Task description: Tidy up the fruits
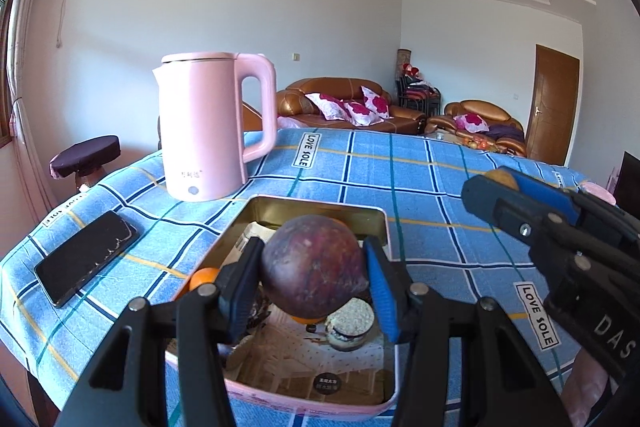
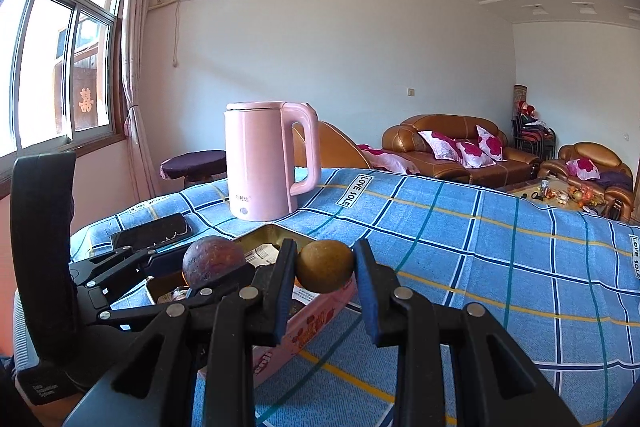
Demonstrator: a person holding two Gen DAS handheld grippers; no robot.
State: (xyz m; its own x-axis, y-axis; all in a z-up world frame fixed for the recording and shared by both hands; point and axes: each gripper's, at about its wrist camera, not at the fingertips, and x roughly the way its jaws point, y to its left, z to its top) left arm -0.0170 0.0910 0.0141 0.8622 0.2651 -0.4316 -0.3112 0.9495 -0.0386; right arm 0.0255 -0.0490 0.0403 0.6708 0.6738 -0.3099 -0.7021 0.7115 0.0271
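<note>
My left gripper [image 1: 314, 273] is shut on a dark purple round fruit [image 1: 312, 263], held above a pink tin box [image 1: 312, 403] with a gold inside. The same fruit [image 2: 214, 261] shows at the left of the right wrist view. In the box lie an orange fruit [image 1: 204, 277] at the left wall and a round biscuit [image 1: 350, 325] near the middle. My right gripper [image 2: 325, 265] is shut on a small brown round fruit [image 2: 325, 265], over the box's right edge [image 2: 320, 311]. The right gripper [image 1: 496, 193] also shows at the right of the left wrist view.
A pink electric kettle [image 1: 214, 127] stands behind the box on the blue checked tablecloth [image 1: 420, 187]. A black phone [image 1: 86, 257] lies to the left of the box. A purple-topped stool [image 1: 86, 157] stands past the table's left edge. Brown sofas [image 1: 352, 105] fill the room's back.
</note>
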